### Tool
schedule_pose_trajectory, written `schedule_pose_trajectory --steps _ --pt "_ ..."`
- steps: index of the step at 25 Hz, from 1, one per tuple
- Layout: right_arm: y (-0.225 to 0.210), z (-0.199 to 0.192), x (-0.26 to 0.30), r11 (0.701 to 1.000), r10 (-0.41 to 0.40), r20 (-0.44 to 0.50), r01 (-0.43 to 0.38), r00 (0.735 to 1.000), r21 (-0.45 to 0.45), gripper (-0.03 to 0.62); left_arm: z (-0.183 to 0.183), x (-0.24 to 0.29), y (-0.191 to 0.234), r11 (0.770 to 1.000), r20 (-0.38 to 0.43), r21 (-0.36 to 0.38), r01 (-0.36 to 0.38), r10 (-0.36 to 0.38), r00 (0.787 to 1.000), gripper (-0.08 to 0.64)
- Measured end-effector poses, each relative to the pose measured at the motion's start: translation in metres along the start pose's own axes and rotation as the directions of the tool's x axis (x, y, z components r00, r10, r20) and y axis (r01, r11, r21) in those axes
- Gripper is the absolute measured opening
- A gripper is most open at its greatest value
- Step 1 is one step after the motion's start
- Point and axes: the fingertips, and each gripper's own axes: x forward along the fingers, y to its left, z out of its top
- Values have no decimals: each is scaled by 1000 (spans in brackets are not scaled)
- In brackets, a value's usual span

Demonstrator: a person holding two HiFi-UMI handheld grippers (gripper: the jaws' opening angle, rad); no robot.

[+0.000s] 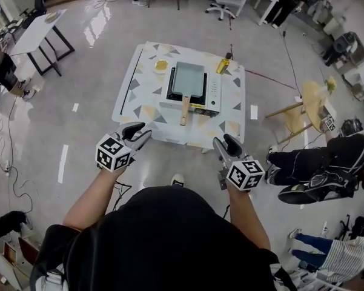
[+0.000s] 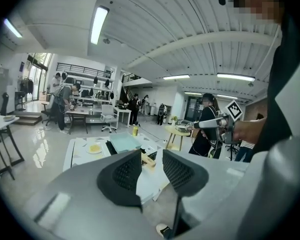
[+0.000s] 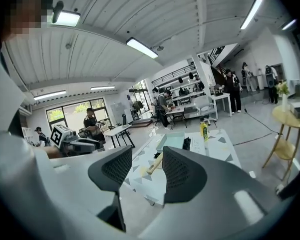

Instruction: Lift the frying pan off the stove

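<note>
The reach was in hand: the left hand-held gripper (image 1: 142, 131) and the right hand-held gripper (image 1: 226, 142) hung short of the desk (image 1: 142, 111), jaws apart and empty. The frying pan (image 1: 188, 79) sat on the stove (image 1: 213, 93) at upper centre, its long axis running up the frame, handle (image 1: 185, 109) pointing down toward the person; next, one hand-held gripper would likely have to close on that handle

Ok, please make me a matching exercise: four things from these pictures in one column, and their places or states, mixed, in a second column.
1 frying pan
2 yellow bottle
3 small plate
4 left claw

A on the table, by the far right corner of the stove
B open, empty, short of the table
C on the stove
D on the table, by the stove's far left corner

Pairs: 1-C, 2-A, 3-D, 4-B
</note>
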Motion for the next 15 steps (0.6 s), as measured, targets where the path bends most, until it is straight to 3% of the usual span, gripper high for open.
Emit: schedule_pose_trajectory --steps 15 --pt "-63 33 58 991 136 -32 -136 990 -17 219 21 35 17 985 29 -59 -163 165 986 133"
